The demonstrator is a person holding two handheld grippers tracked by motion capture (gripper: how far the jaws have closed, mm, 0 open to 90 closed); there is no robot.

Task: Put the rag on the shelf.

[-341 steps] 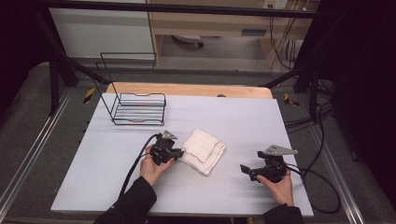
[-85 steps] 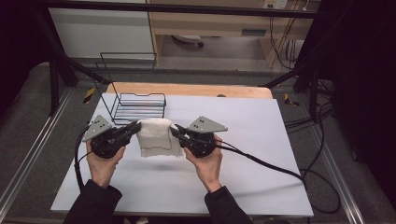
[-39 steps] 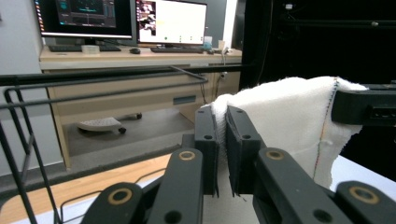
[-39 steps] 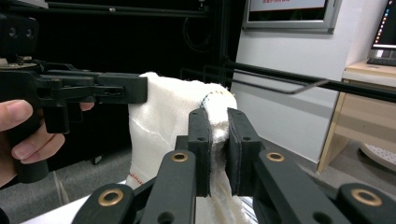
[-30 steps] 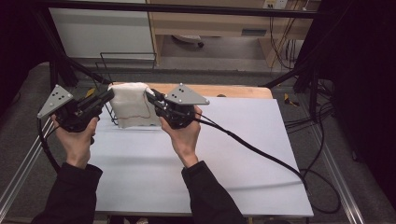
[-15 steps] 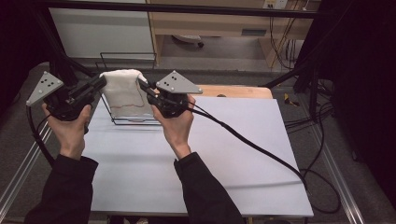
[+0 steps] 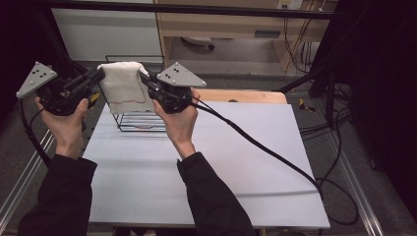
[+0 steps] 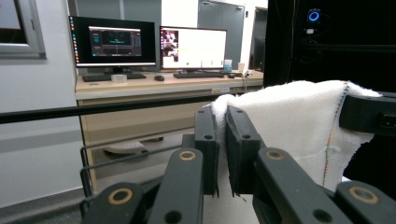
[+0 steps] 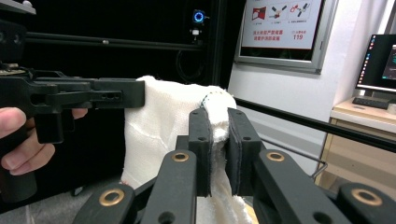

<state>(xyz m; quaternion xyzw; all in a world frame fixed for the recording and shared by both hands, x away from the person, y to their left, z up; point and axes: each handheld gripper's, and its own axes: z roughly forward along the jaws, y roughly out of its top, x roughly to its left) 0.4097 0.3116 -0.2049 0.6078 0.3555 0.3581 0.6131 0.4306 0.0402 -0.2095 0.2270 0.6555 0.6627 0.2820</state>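
A white towel (image 7: 124, 88) with a thin coloured stitch line hangs spread in the air between both grippers, above the black wire basket (image 7: 140, 123). My left gripper (image 7: 100, 74) is shut on the towel's top left corner. My right gripper (image 7: 143, 77) is shut on its top right corner. In the left gripper view the left gripper (image 8: 222, 122) pinches the towel (image 8: 294, 126) by its edge. In the right gripper view the right gripper (image 9: 218, 122) pinches a fold of the towel (image 9: 163, 126), and the other hand (image 9: 18, 140) holds its gripper at the far corner.
The white table top (image 7: 206, 162) lies below, with a wooden board (image 7: 246, 96) along its far edge. The right gripper's cable (image 7: 265, 150) trails across the table to the right. A black frame bar (image 7: 196, 7) crosses overhead behind the basket. A desk with monitors (image 8: 154, 46) stands beyond.
Both hands have risen and moved toward the far left with the towel held between them. The towel now hangs higher above the wire basket.
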